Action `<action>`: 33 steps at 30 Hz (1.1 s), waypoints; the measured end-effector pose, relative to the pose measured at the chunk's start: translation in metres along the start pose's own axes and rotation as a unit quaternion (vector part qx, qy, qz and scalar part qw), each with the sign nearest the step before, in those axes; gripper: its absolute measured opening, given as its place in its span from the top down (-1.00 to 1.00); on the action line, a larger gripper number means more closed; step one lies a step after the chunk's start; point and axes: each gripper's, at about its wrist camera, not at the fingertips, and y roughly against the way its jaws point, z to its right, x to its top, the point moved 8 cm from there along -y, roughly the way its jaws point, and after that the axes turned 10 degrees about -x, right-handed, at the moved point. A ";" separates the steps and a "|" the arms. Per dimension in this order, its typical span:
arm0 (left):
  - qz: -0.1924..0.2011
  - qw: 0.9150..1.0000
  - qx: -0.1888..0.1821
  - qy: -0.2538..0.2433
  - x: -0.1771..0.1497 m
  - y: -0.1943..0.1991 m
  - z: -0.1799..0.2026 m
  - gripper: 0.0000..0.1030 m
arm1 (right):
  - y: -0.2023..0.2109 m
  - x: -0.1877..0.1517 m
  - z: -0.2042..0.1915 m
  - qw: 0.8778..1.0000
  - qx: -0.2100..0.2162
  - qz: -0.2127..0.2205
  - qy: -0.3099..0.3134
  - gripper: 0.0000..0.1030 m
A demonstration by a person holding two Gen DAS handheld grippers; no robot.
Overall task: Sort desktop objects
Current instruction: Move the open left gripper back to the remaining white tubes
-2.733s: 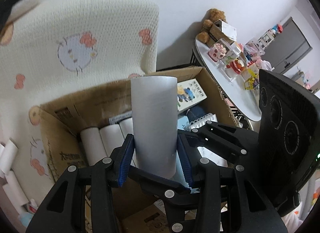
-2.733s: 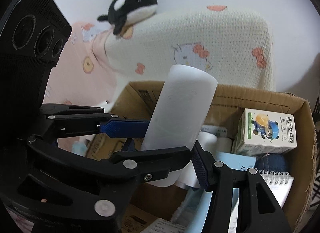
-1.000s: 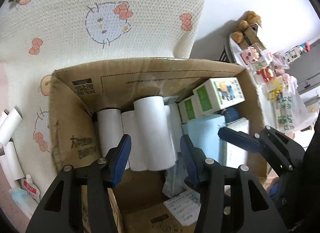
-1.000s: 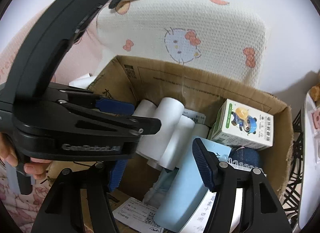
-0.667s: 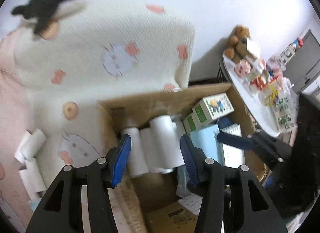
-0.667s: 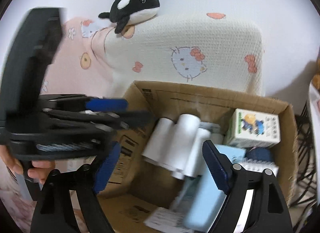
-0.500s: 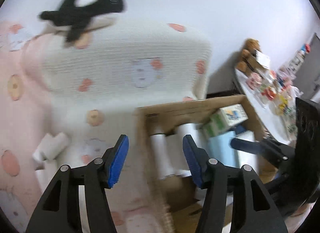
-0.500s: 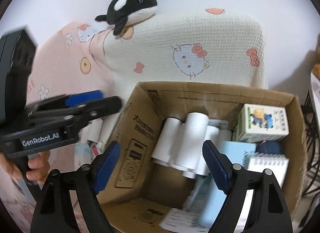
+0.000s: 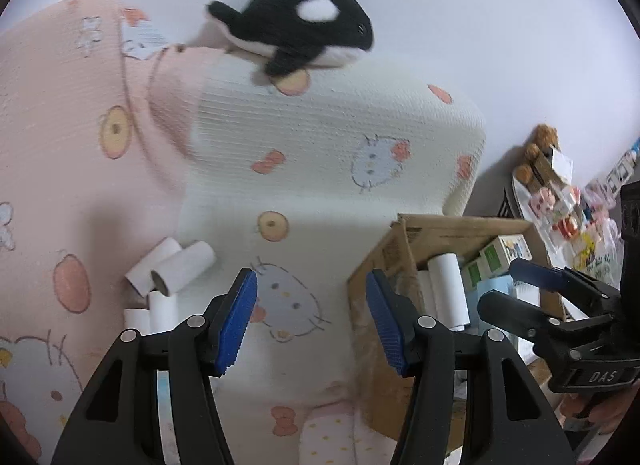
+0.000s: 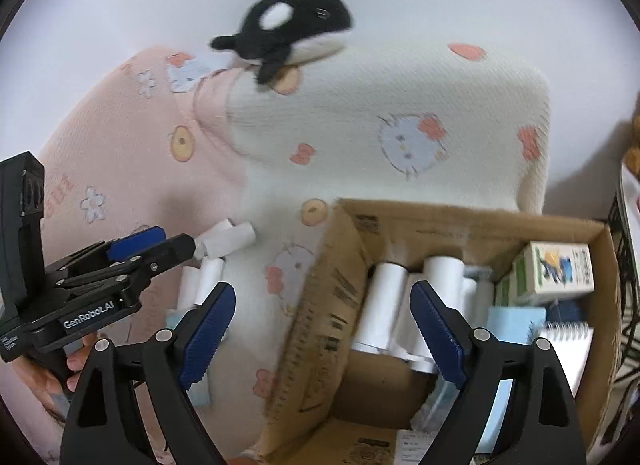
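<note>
A cardboard box (image 10: 348,221) sits on the blanket and holds several white paper rolls (image 10: 384,305), a cartoon carton (image 10: 560,269), a light blue pack (image 10: 516,321) and a spiral notepad (image 10: 568,345). More white rolls (image 9: 176,269) lie loose on the blanket to the left; they also show in the right wrist view (image 10: 228,241). My left gripper (image 9: 310,321) is open and empty above the blanket, left of the box (image 9: 384,289). My right gripper (image 10: 320,329) is open and empty over the box's left wall.
A plush orca (image 9: 296,37) rests on top of the cream Hello Kitty blanket (image 9: 328,145). A pink blanket (image 9: 80,169) lies at the left. A white round table with toys (image 9: 560,201) stands at the far right.
Both grippers let go of their white rolls, which now lie in the box. Both then pulled back and swung left, the left one toward the loose rolls.
</note>
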 end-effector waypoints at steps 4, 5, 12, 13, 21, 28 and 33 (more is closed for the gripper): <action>0.024 1.000 -0.004 0.010 0.003 0.022 -0.014 -0.18 | 0.015 0.012 -0.022 1.000 0.008 0.014 0.020 -0.76; 0.031 0.999 -0.003 0.010 0.003 0.027 -0.016 -0.18 | 0.019 0.016 -0.027 0.999 0.007 0.019 0.025 -0.78; 0.067 0.998 0.006 0.017 0.002 0.059 -0.040 -0.19 | 0.049 0.036 -0.066 0.995 0.017 0.071 0.061 -0.88; 0.071 0.997 0.005 0.020 0.002 0.063 -0.045 -0.19 | 0.050 0.037 -0.073 0.995 0.025 0.078 0.065 -0.88; 0.079 0.994 0.015 0.070 -0.002 0.071 -0.098 -0.19 | 0.026 0.019 -0.105 0.996 0.037 0.065 0.055 -0.88; 0.068 0.989 0.020 0.127 -0.017 0.063 -0.149 -0.19 | -0.015 0.014 -0.138 0.996 0.038 0.035 0.071 -0.88; 0.036 0.987 0.020 0.153 -0.029 0.040 -0.172 -0.19 | -0.065 -0.003 -0.159 0.995 0.041 -0.009 0.091 -0.88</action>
